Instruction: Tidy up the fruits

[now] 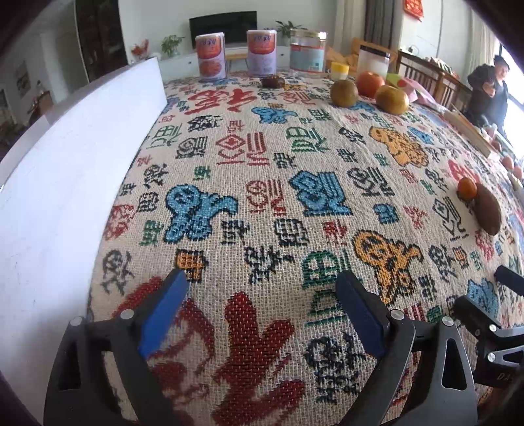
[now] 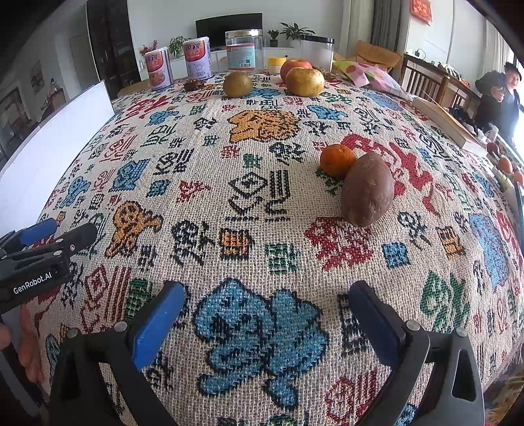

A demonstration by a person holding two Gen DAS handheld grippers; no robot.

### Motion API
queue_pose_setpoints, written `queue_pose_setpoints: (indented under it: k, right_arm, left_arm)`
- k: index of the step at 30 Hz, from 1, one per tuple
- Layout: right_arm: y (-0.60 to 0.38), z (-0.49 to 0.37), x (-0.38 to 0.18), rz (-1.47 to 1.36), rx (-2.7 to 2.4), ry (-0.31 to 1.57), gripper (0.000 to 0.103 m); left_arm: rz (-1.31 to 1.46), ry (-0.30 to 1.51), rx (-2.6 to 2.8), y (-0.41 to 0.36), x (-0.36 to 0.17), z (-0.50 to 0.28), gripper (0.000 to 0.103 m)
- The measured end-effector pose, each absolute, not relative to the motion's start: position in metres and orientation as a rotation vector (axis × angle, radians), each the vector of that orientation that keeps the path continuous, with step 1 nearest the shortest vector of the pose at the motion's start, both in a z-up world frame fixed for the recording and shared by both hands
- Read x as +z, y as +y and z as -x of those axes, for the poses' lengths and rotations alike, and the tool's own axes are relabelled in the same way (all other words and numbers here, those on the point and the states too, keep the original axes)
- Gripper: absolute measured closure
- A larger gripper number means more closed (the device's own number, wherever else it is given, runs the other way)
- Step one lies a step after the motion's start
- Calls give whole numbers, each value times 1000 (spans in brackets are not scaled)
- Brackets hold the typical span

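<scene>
Both grippers tilted down over the near part of the table, the left gripper [image 1: 262, 285] and the right gripper [image 2: 265, 291] each with jaws wide and nothing between them. Beyond the right jaws, well apart, a tangerine [image 2: 337, 160] touched a sweet potato [image 2: 368, 190] toward the table's right edge.

A: Woven cloth [image 2: 262, 183] full of coloured characters over the whole worktop. White board [image 1: 65, 183] along the left edge.

B: Two printed cans [image 2: 159, 67] [image 2: 198, 57] at the far end, clear jar [image 2: 244, 49] beside them. Potted plants [image 2: 296, 31] and TV [image 2: 229, 28] behind.
</scene>
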State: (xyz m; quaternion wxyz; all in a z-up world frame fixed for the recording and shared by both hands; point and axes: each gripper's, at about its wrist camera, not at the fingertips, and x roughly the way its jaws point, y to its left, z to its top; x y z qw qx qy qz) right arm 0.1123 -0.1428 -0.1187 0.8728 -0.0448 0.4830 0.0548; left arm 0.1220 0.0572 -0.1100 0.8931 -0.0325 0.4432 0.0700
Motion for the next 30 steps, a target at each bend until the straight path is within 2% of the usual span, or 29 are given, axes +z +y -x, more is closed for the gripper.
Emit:
queue_pose_setpoints:
  k: [15, 21, 26, 30]
  right_arm:
    - [-143, -112, -116, 83, 129, 1004, 0]
    - [-169, -95, -80, -35, 137, 905, 1]
    - [-196, -104, -84, 132, 45, 1025, 1]
    - [-234, -105, -84, -117, 62, 1011, 1]
  left_arm:
    - [68, 920, 145, 56, -111, -126, 6]
    - [68, 920, 145, 56, -111, -126, 6]
    - [109, 958, 38, 40, -104, -137, 7]
    - [59, 954, -177, -13, -89, -171, 7]
